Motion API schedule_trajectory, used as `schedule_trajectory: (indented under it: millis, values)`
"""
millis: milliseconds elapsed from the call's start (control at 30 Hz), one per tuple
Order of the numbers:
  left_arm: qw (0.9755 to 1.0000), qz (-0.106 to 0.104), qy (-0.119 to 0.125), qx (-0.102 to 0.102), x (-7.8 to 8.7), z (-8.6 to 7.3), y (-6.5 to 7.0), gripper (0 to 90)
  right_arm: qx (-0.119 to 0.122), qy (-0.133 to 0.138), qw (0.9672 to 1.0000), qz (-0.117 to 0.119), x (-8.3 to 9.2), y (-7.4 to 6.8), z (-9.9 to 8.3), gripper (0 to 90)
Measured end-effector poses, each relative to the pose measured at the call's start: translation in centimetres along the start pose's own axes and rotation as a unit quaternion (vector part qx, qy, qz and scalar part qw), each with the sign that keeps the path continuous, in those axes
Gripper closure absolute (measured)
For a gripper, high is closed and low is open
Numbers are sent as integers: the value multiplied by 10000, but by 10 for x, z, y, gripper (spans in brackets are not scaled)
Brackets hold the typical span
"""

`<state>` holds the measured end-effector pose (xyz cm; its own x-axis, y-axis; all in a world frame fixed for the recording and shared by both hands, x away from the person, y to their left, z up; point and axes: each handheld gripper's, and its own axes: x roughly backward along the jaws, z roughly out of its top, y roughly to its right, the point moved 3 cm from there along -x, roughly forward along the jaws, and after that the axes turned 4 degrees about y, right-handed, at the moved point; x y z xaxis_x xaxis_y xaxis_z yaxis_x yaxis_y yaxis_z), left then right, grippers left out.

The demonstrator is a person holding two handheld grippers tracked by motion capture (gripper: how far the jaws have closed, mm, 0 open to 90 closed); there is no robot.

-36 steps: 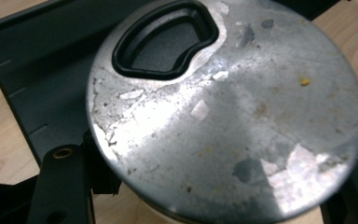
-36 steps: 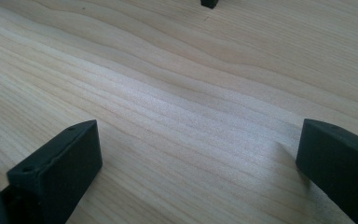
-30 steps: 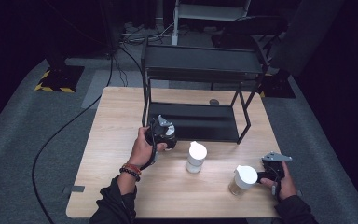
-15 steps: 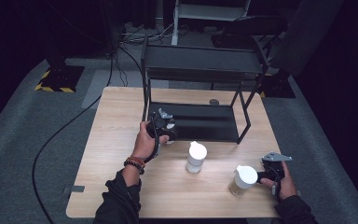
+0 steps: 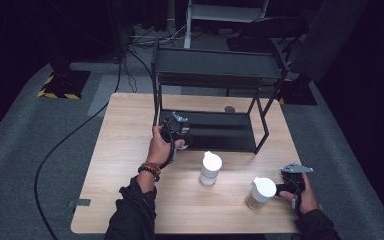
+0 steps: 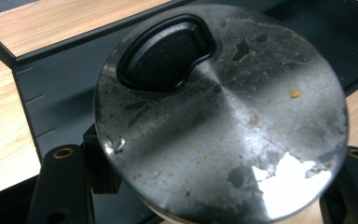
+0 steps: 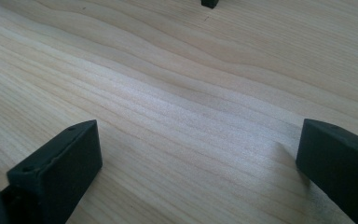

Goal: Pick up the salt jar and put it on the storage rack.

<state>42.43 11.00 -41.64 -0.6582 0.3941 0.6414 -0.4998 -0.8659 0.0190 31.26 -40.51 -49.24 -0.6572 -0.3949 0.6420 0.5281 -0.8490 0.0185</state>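
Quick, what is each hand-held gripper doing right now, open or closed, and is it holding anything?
Left hand-held gripper: closed on a round metal lid, at the black rack.
Right hand-held gripper: open, holding nothing, over the wooden table.

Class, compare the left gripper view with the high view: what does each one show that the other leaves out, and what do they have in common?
Left gripper view alone: a round metal lid, scuffed and speckled, with a black flip tab, sitting between the left tool's black jaws.

High view alone: two white-capped jars standing on the table, the right tool beside the nearer jar, both forearms, and the rack's top shelf.

Shared: the light wooden tabletop, the black rack's lower shelf, and the left tool at that shelf's front edge.
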Motion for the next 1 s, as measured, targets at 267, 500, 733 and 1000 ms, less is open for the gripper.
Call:
schedule_trajectory:
  millis: [267,500,733,1000]
  values:
    - [10000,77,-31,52,-11,6,-1,305,1,0,10000,1,0,0,0,0]
    - [9998,164,-78,92,-16,10,0,305,1,0,10000,1,0,0,0,0]
    - [9997,144,-143,170,-23,11,-1,305,1,-1,10000,5,0,0,0,0]
    - [9997,154,-158,143,-26,11,1,304,3,0,10000,5,0,0,0,0]
